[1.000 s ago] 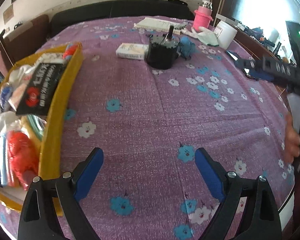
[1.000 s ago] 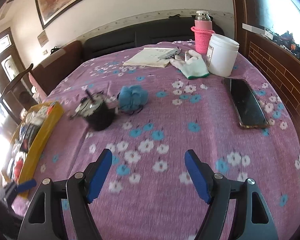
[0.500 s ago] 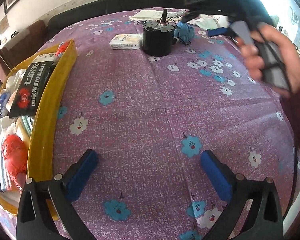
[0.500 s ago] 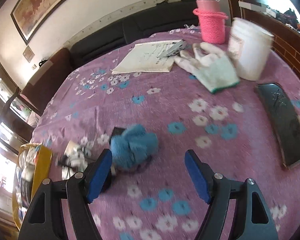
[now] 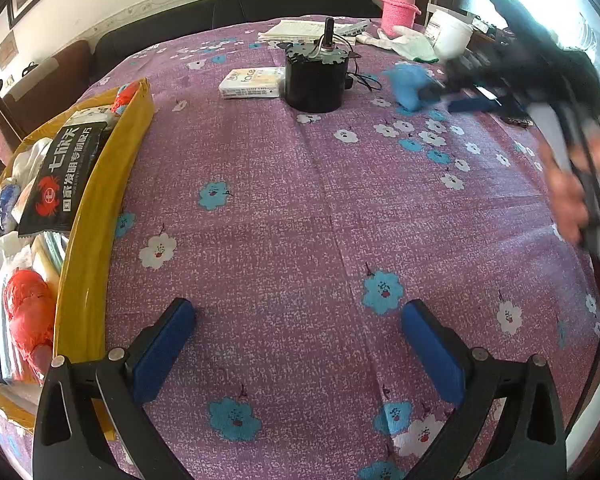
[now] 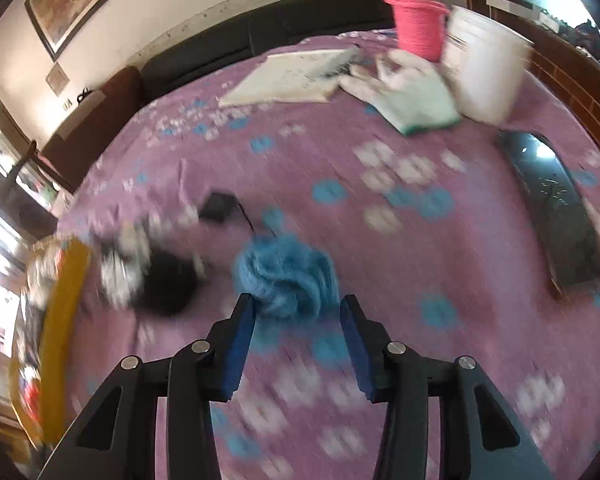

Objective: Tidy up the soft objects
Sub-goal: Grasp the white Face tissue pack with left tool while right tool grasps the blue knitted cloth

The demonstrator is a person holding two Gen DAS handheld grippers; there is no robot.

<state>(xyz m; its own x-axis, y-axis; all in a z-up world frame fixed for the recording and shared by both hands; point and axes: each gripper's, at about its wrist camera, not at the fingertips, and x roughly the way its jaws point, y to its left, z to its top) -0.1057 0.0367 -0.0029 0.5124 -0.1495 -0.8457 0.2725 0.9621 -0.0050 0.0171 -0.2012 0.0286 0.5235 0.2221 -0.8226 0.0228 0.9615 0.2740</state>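
A fluffy blue soft ball point(image 6: 286, 276) lies on the purple flowered cloth. My right gripper point(image 6: 298, 312) has its blue pads on either side of the ball's near end, partly closed around it; the view is blurred. In the left wrist view the ball point(image 5: 408, 84) shows at the far right with the right gripper point(image 5: 456, 98) at it. My left gripper point(image 5: 296, 344) is open and empty, low over the cloth near the front. A yellow tray point(image 5: 100, 200) at the left holds several soft packets.
A black motor with a gear top point(image 5: 316, 76) stands behind a white box point(image 5: 252, 82). A white glove point(image 6: 412, 96), white tub point(image 6: 484, 72), pink-sleeved bottle point(image 6: 416, 20), papers point(image 6: 288, 76) and a phone point(image 6: 556, 208) lie at the back and right.
My right gripper has moved forward to the blue ball and its jaws have narrowed around it. My left gripper has stayed open near the table's front.
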